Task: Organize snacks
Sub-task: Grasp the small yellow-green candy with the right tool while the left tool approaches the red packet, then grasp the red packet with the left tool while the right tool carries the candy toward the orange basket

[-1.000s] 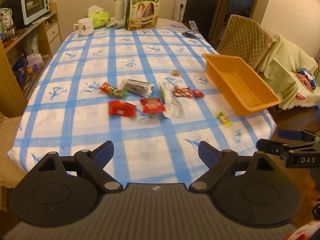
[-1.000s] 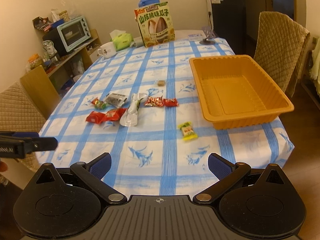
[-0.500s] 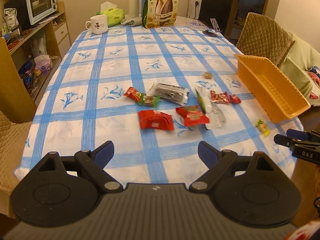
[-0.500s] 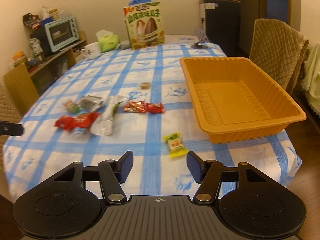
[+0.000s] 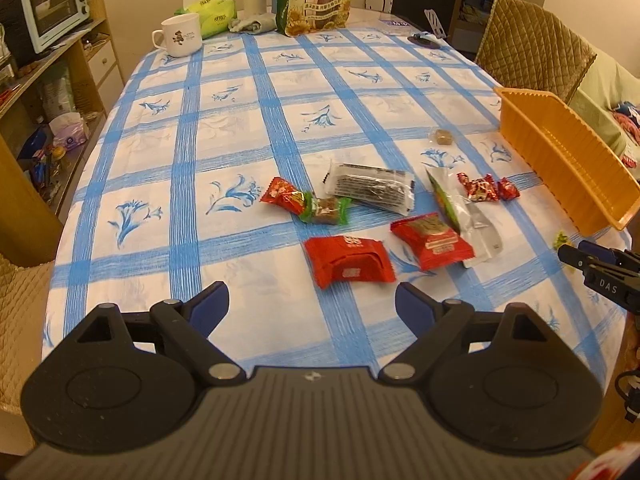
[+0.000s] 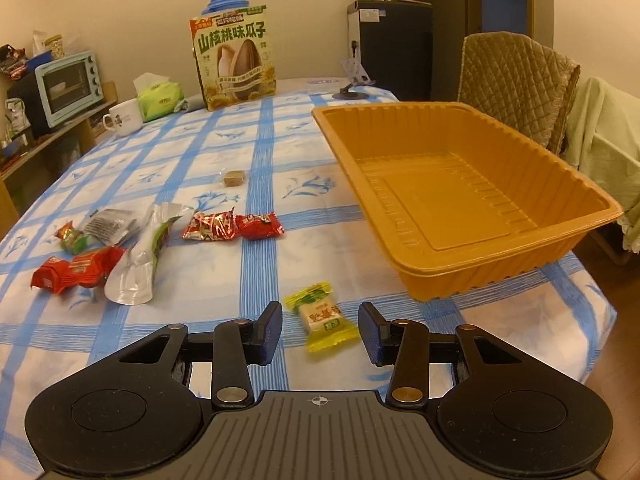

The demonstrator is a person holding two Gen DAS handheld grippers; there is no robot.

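Observation:
Several wrapped snacks lie on the blue-checked tablecloth (image 5: 224, 128). My left gripper (image 5: 312, 300) stands open above the table's near part, just short of a red packet (image 5: 348, 260). Beyond it lie a second red packet (image 5: 432, 236), a clear-and-green pouch (image 5: 460, 208), a dark bar in clear wrap (image 5: 370, 188) and small red candies (image 5: 484, 188). My right gripper (image 6: 318, 314) straddles a yellow candy (image 6: 322, 320). Its jaws are closing, and the pads stand clear of the wrapper on both sides. The empty orange tray (image 6: 472, 264) sits just beyond, to the right.
A sunflower-seed bag (image 6: 234, 64), a mug (image 5: 180, 36) and a tissue pack (image 5: 210, 18) stand at the table's far end. A quilted chair (image 6: 516, 84) stands behind the tray. A shelf with a toaster oven (image 5: 48, 4) lines the left. A brown cube sweet (image 6: 234, 178) lies mid-table.
Both grippers have come forward and lower over the table. The right jaws have narrowed from wide apart to either side of the yellow candy. The left jaws stay wide.

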